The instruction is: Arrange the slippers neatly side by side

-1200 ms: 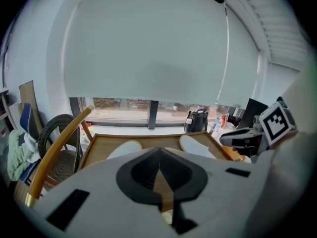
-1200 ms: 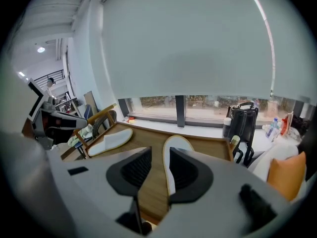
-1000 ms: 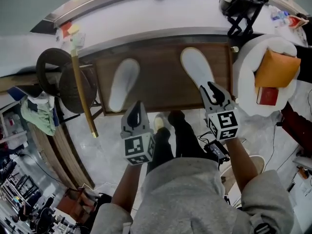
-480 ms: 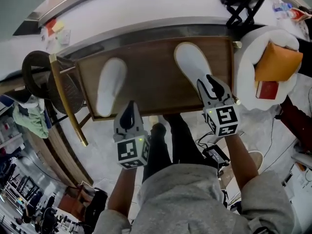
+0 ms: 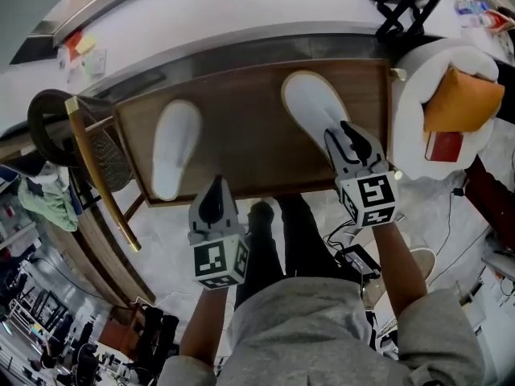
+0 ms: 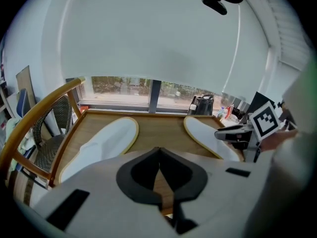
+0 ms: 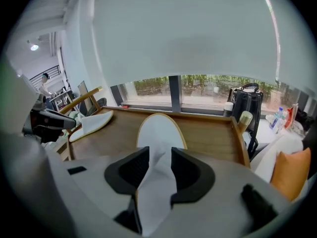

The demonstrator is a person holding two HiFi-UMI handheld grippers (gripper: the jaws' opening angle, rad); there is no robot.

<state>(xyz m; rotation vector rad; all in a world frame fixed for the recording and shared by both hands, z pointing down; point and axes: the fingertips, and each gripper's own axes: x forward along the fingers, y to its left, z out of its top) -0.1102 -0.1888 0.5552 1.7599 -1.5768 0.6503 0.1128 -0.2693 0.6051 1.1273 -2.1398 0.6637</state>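
Now slipper [image 7: 157, 130] heel between right gripper's [image 7: 157, 152] opening fingers [image 7: 188, 175].

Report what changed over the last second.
The right gripper is opening its jaws wider, with the heel of the right slipper between them; the slipper has not visibly shifted. The left gripper stays shut and empty at the near edge of the table. The left slipper lies where it was, apart from the other.
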